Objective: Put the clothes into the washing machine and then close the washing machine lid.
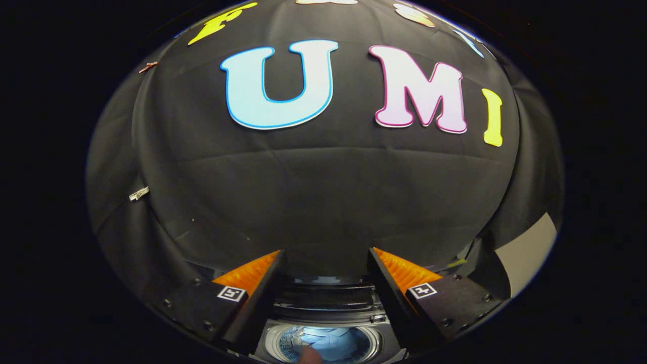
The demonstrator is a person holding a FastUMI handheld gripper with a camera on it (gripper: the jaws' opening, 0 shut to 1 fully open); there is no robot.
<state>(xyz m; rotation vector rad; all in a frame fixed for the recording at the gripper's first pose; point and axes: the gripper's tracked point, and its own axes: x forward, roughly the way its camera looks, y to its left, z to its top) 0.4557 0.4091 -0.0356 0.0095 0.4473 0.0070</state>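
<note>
My gripper is open, its two fingers spread wide with nothing between them, held high over the washing machine. Below and between the fingers the machine's round drum opening shows, with light blue clothes lying inside it. The lid stands raised at the back of the opening, a dark ribbed panel seen edge-on just beyond the drum. A small part of a hand or finger shows at the drum's near rim.
The booth's black cloth wall rises straight ahead behind the machine. A pale panel stands off to the right, past the right finger.
</note>
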